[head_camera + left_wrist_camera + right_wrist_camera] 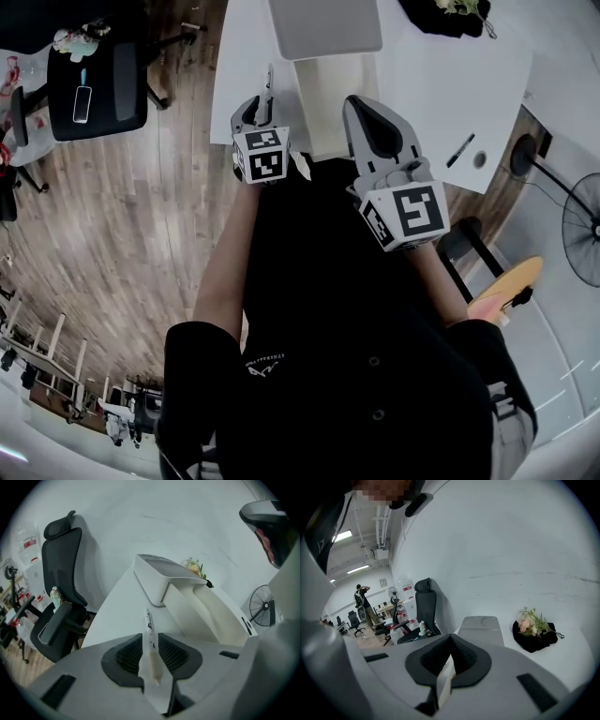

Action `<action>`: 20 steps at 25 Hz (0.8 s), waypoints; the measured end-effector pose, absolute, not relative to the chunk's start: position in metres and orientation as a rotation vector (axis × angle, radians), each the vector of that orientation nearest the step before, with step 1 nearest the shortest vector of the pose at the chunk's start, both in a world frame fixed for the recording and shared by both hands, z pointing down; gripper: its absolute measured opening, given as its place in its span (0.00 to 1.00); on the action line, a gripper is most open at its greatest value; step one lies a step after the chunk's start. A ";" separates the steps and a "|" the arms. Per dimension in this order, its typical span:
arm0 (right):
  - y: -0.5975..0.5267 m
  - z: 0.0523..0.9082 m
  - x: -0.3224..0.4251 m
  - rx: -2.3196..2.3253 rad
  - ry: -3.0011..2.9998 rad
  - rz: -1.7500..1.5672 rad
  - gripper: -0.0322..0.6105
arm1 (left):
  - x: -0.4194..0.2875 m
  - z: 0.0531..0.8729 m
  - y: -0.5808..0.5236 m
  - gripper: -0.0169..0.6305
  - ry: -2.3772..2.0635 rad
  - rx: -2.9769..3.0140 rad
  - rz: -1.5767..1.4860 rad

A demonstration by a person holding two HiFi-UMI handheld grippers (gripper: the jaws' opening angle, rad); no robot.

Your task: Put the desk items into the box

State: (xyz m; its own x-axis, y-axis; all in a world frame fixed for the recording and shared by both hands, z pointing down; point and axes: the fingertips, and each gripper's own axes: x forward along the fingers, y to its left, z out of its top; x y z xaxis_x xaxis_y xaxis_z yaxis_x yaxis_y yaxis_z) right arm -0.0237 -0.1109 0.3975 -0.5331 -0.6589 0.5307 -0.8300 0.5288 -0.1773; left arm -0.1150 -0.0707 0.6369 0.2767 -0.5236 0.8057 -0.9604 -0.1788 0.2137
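Observation:
My left gripper (262,105) (151,639) is shut on a slim white pen (149,634) that points out past the jaws toward the table. It hovers at the near edge of the white table (441,75). My right gripper (359,108) (451,641) is shut on a thin flat white item (444,679); what that item is I cannot tell. Straight ahead stands an open cream box (206,616) (330,94). A shallow grey tray (161,576) (325,26) (480,626) rests on its far end. A black pen (460,150) lies on the table to the right.
A black cloth with flowers (448,13) (534,631) sits at the table's far right. A black office chair (98,80) (61,573) stands left of the table on the wood floor. A fan (581,230) and an orange board (506,286) are on my right.

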 end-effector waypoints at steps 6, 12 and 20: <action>-0.109 0.406 -0.021 1.240 -2.344 0.604 0.05 | -0.113 0.649 -0.069 0.16 -1.311 1.797 0.814; -0.113 0.408 -0.011 1.272 -2.330 0.621 0.05 | -0.115 0.653 -0.069 0.15 -1.339 1.784 0.891; -0.110 0.404 -0.006 1.278 -2.348 0.618 0.05 | -0.125 0.643 -0.072 0.10 -1.378 1.757 0.848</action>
State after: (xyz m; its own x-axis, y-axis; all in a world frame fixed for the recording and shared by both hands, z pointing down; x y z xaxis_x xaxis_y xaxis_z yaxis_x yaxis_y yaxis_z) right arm -0.0065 -0.1097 0.4038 -0.5048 -0.6786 0.5336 -0.8534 0.4854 -0.1900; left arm -0.1247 -0.0716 0.6430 0.2066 -0.4911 0.8463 -0.9768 -0.1538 0.1492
